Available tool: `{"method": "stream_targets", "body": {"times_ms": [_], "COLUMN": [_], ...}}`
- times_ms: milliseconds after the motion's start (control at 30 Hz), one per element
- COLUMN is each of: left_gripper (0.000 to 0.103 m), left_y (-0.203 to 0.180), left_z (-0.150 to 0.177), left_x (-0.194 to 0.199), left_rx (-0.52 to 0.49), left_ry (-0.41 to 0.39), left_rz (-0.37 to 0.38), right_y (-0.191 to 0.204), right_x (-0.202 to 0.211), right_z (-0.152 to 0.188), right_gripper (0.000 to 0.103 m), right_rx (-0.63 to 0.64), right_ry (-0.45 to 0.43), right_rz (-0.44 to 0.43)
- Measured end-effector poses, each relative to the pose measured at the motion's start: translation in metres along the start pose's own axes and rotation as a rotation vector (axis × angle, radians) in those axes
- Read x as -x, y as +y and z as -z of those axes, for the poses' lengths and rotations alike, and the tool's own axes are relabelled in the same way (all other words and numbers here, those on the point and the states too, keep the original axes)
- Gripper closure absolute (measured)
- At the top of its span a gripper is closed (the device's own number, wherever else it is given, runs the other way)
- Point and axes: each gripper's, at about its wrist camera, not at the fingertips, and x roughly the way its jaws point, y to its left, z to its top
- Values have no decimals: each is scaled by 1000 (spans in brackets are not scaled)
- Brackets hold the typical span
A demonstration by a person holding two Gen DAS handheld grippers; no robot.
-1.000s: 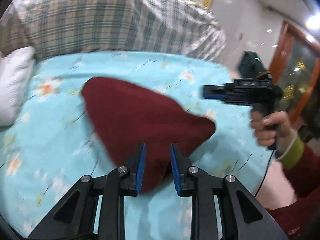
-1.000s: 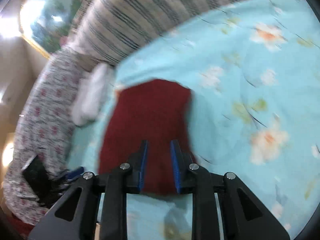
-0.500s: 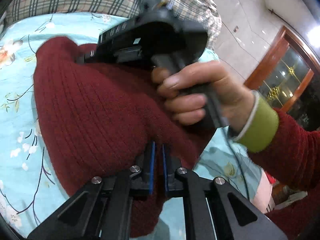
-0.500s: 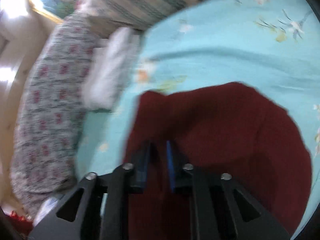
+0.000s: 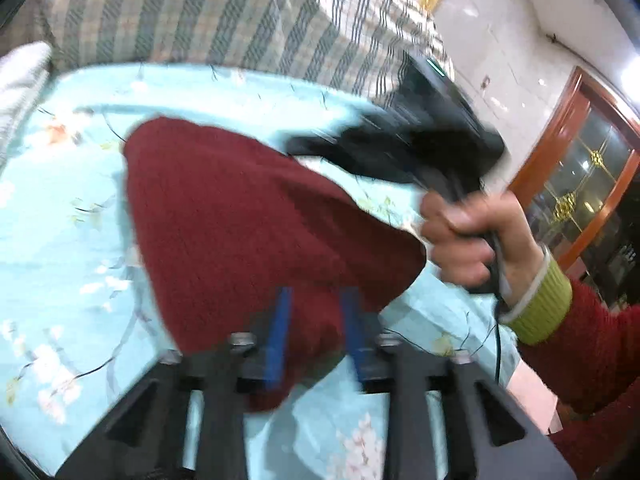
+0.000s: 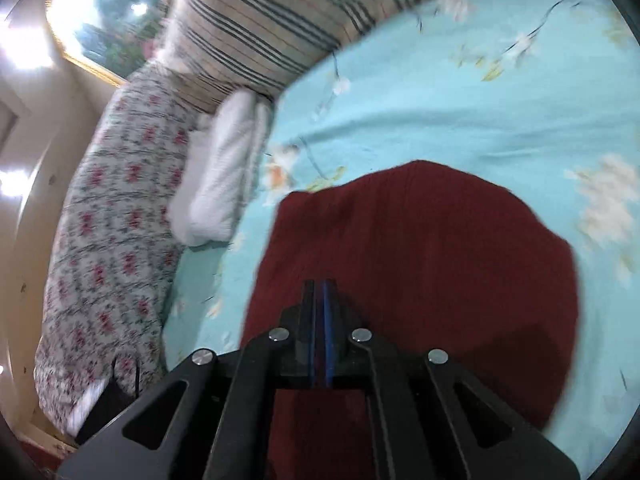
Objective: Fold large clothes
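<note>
One dark red knitted garment (image 5: 256, 220) is seen, lying on one light blue floral sheet (image 5: 60, 216). Two grippers are counted, one white pillow (image 6: 220, 176), one plaid cushion (image 5: 208, 16) behind the sheet and one flowered quilt (image 6: 108, 232) at its side.

The left gripper (image 5: 316, 336) is seen with its blue pads spread apart, a clear gap being left between them; the near edge of the garment is framed in that gap, but whether cloth is touched by the pads cannot be told because of blur. The right gripper (image 6: 319, 320) is shown with its blue pads brought together, only a thin line being left between them. Red knit is seen directly beyond and below its tips, yet whether a fold is pinched there cannot be told. In the left wrist view the right gripper's black body is held in the right hand (image 5: 468, 240), above the far right part of the garment.

The garment is shown folded into a compact, rounded block with a ribbed texture, laid flat on the sheet near its front edge.
</note>
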Motion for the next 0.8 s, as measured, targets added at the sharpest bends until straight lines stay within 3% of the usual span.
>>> {"method": "stream_targets", "body": {"times_ms": [133,233,300,367,433,533,667,733,800], "left_gripper": [65,66,66,72,87,89,92,88,54], "left_y": [6,7,3,8,14,18,11,5,4], "left_z": [-3,-2,1,9,18,12,4,-11,-20], "left_x": [18,15,2,-19,-34,-37,-22,-9,6], "left_rx": [42,79,59,54,54,75,91,102,135], "left_ry": [-53,-51,-2,75,114,120,112,57,-6], "left_rz": [-45,34,49,14,-25,-43,-102,-129,-177], "right_y": [7,0,-9,-23,-38,-55,-42,-27,-12], "right_x": [51,68,71,66,63,64,66,73,83], "right_z": [46,77,89,98,105,111,111,107,100], "right_gripper": [100,100,100,100,102,103,101,100,100], "right_rx": [18,9,-9,-33,-57,-120,-85,-46,-6], "right_ry": [-41,-40,-24,12,28,7,5,-19,-64], "right_rz": [-7,44,48,135,194,159,179,175,180]}}
